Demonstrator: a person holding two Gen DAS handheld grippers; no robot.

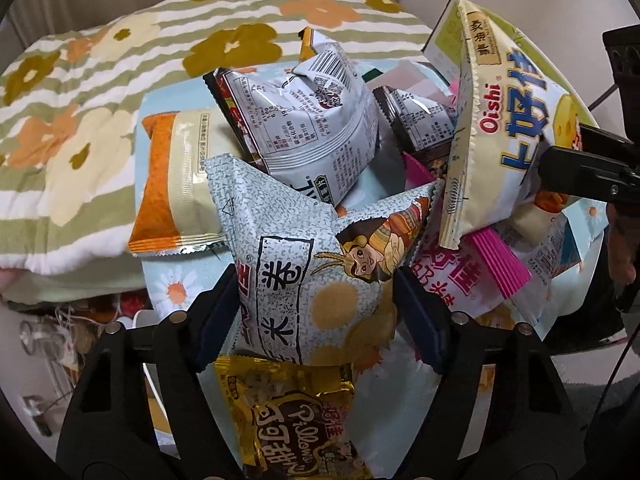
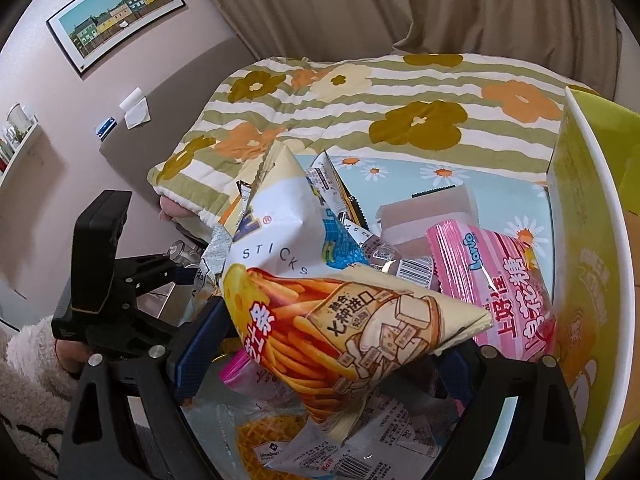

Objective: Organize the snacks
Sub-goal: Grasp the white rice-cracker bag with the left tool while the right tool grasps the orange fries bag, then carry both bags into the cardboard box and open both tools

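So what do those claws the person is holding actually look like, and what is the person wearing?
Each claw is matte black plastic with two broad, angular arms studded with silver bolts, ending in dark blue pads. The right wrist view shows the left claw from the side: a black boxy block sits on top of its hinged black frame. Below it shows a fluffy cream sleeve. A thin dark cable trails near the right claw.

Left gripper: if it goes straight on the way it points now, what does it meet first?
The grey rice-roll bag, already between the left gripper's pads and apparently pinched. Beyond it lies the white bag, though depth there is unclear.
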